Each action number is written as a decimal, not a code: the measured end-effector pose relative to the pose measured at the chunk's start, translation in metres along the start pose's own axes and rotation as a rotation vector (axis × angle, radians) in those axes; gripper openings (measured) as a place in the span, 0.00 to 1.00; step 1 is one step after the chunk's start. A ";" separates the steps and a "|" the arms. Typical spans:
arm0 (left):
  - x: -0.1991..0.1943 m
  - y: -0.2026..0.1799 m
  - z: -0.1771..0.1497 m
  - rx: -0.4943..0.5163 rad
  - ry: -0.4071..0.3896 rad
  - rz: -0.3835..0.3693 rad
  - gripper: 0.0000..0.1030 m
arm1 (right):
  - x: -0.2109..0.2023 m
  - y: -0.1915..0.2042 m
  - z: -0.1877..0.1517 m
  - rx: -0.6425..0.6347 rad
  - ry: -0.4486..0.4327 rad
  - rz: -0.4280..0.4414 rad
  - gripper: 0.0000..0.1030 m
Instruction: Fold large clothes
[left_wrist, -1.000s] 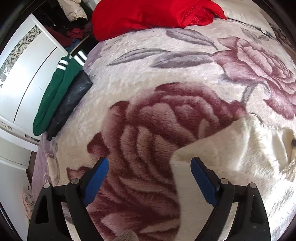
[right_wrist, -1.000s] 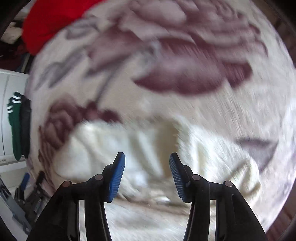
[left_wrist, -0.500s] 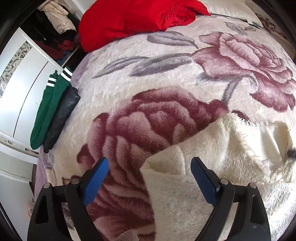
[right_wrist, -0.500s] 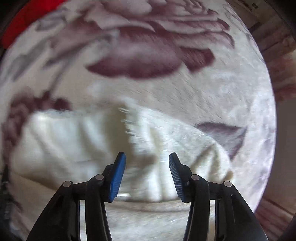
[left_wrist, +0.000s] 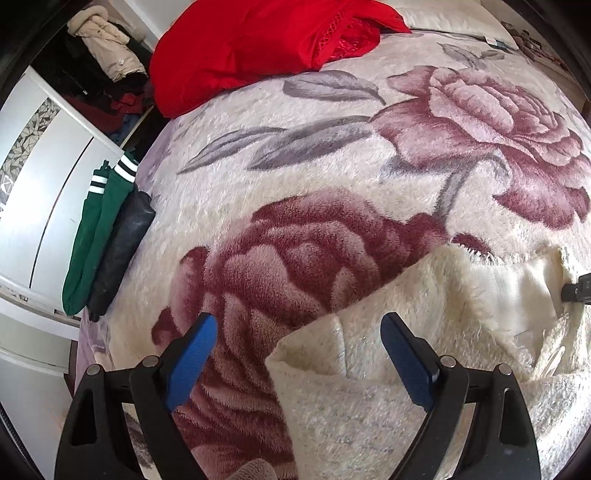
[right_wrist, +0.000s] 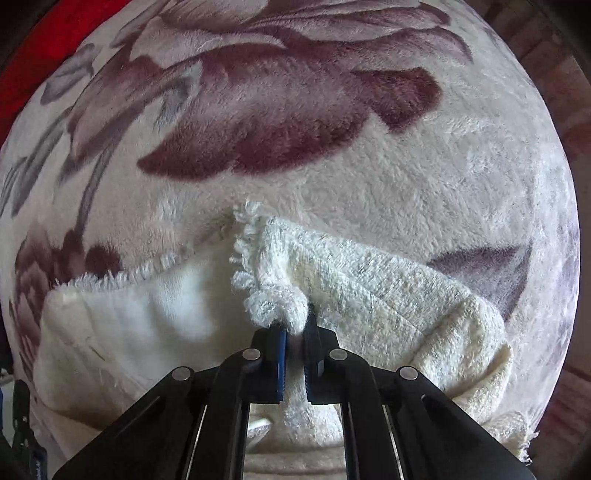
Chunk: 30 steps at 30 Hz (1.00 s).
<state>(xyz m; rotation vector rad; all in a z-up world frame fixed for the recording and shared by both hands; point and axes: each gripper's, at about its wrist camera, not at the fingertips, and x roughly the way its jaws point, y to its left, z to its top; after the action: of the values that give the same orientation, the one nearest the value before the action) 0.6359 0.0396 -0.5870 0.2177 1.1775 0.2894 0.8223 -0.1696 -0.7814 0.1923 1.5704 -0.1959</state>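
A cream fuzzy knit garment (left_wrist: 424, 369) lies on a floral fleece blanket (left_wrist: 295, 155) on a bed. In the left wrist view my left gripper (left_wrist: 299, 336) is open, its blue pads either side of a folded corner of the garment, not holding it. In the right wrist view my right gripper (right_wrist: 293, 332) is shut on the garment's fringed edge (right_wrist: 273, 306), pinching a bunched bit of the cream garment (right_wrist: 369, 295). The right gripper's tip shows at the right edge of the left wrist view (left_wrist: 576, 291).
A red garment (left_wrist: 258, 48) lies heaped at the bed's far end. A green striped garment (left_wrist: 92, 236) and a dark one (left_wrist: 122, 247) lie at the bed's left edge beside a white wardrobe (left_wrist: 40, 177). Clothes hang in the far left corner.
My right gripper has closed from open onto the garment's fringed edge. The left gripper has stayed open while the garment's corner now sits further between its pads.
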 end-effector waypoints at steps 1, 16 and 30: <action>0.000 0.000 0.001 0.003 0.001 -0.006 0.88 | 0.001 0.004 0.003 0.005 0.008 0.010 0.08; 0.078 -0.058 0.026 0.400 0.211 -0.159 0.88 | -0.046 -0.079 0.046 -0.289 -0.018 0.098 0.65; 0.046 -0.067 0.006 0.463 0.133 -0.321 0.17 | -0.019 -0.086 0.039 -0.359 0.098 0.244 0.12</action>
<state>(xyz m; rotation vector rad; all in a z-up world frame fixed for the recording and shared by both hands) 0.6646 -0.0084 -0.6465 0.4117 1.3798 -0.2590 0.8395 -0.2629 -0.7625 0.1106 1.6355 0.2891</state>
